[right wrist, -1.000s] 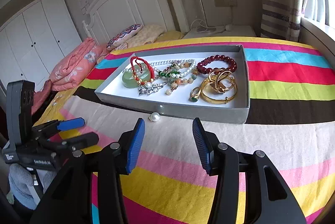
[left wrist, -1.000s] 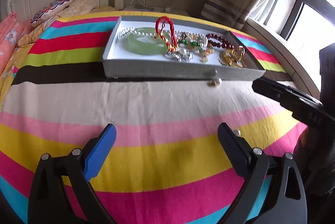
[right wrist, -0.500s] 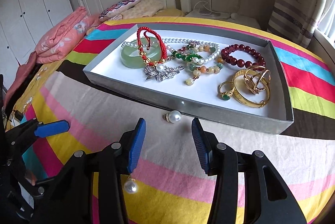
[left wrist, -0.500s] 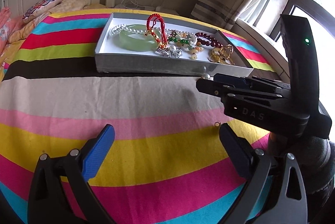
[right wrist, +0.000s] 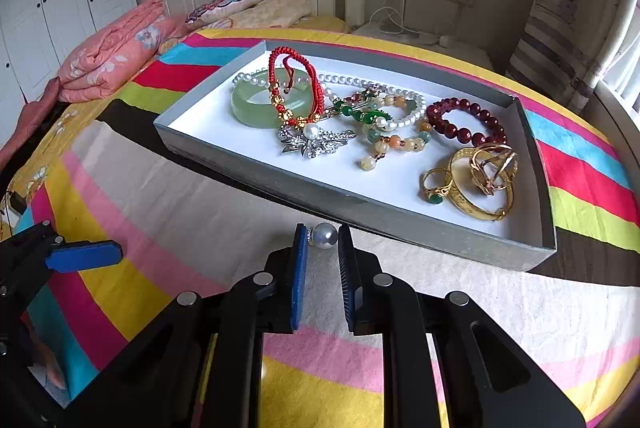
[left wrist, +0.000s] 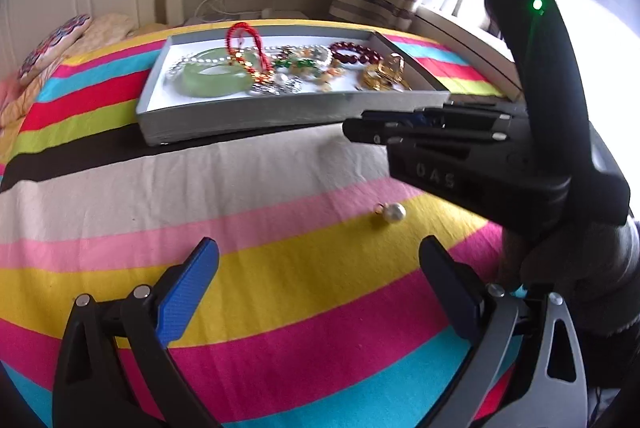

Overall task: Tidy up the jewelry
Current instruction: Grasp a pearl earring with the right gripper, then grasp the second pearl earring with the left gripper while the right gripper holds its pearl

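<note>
The grey tray (right wrist: 440, 234) sits well in from the bed's (right wrist: 200, 211) edges with its near wall facing us, and a broad stripe-covered stretch lies bare in front of it, bounded by the folded pink quilt (right wrist: 108, 59) at the left edge. Right tool (right wrist: 322, 252) is down just short of that near wall, its jaws closing on a pearl earring (right wrist: 324, 235) caught between the blue pads. Left tool (left wrist: 316, 284) hangs over the near stripes, jaws wide apart, a second pearl earring (left wrist: 391, 212) lying ahead of its right finger.
</note>
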`<state>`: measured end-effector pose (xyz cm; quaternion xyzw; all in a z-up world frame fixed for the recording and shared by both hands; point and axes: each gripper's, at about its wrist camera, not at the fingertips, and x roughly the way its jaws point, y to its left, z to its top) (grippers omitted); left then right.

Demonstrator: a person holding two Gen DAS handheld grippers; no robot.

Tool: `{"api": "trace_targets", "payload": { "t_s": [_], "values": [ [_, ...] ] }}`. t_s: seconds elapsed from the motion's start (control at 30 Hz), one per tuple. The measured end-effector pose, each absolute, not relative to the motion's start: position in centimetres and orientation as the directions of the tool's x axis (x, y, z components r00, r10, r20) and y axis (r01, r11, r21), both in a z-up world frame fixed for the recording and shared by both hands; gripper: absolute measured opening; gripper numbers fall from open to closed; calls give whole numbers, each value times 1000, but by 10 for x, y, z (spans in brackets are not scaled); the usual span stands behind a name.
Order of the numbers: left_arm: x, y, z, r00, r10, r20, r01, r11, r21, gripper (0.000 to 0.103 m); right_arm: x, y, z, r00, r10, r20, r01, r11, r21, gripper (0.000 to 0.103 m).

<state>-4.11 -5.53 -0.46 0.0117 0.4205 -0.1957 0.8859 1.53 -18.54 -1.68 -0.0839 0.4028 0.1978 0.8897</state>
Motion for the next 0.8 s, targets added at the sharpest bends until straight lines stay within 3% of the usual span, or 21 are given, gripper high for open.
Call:
{"api": "trace_targets", "payload": {
  "t_s": [0.43,0.5,0.6,0.67,0.73,0.8],
  "values": [
    [-40,-104,-3,582,-266,-768,430,903,13,97,-29,-281,6,669,356,-652,-362,923,133,16],
    [-36,-109,-4,579,-259,-773,436,900,26,90,-33,-285,5,670,366,-646,-360,921,148,16],
    [-29,-116,-6,568,-246,-786,447,894,43,72,-34,-288,1,660,383,-646,-365,916,169,16],
    [-26,-121,-10,554,-244,-796,460,886,49,54,-35,-289,2,659,399,-638,-373,909,183,16],
    [-24,-124,-11,552,-259,-792,468,883,38,48,-36,-289,2,658,407,-634,-380,906,187,16],
    [-24,-125,-11,551,-286,-784,480,877,17,34,-36,-291,2,657,414,-630,-379,904,198,16]
  ]
}}
